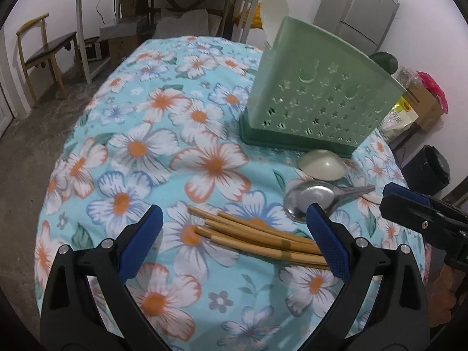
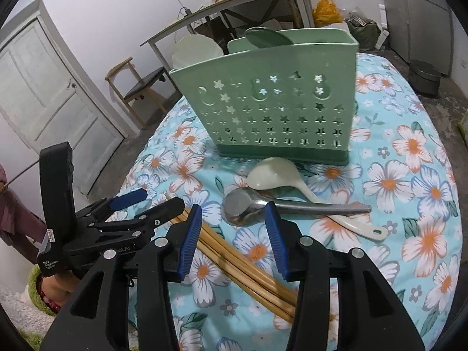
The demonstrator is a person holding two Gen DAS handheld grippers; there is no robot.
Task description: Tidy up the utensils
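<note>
Progress assessment: partly complete, most of it outstanding.

Nearest, the right tool point(image 2: 237, 239) stands partly open with nothing between its pads; the bundle of bamboo chopsticks point(image 2: 248, 272) lies on the cloth beneath it, apparently untouched. In the left wrist view, the left tool point(image 1: 234, 242) is wide open and empty above the same chopsticks, which run from its 12 o'clock toward 4 o'clock.

Beyond the chopsticks, at 1 o'clock in the right wrist view, a metal spoon point(image 2: 263, 204) lies on the flowered tabletop point(image 2: 424, 175), its handle crossing the handle of a pale ceramic spoon point(image 2: 272, 172) just behind it. Both are loose.

Farther back, at 12 o'clock, the green utensil holder point(image 2: 278, 102) stands upright. A white paddle point(image 2: 196, 49) and a dark green scoop point(image 2: 266, 38) rise above its rim, so those items appear stowed; which compartments they occupy cannot be told.

Judgement: two pieces placed; chopsticks and two spoons remain. Neither tool has hold of anything.
</note>
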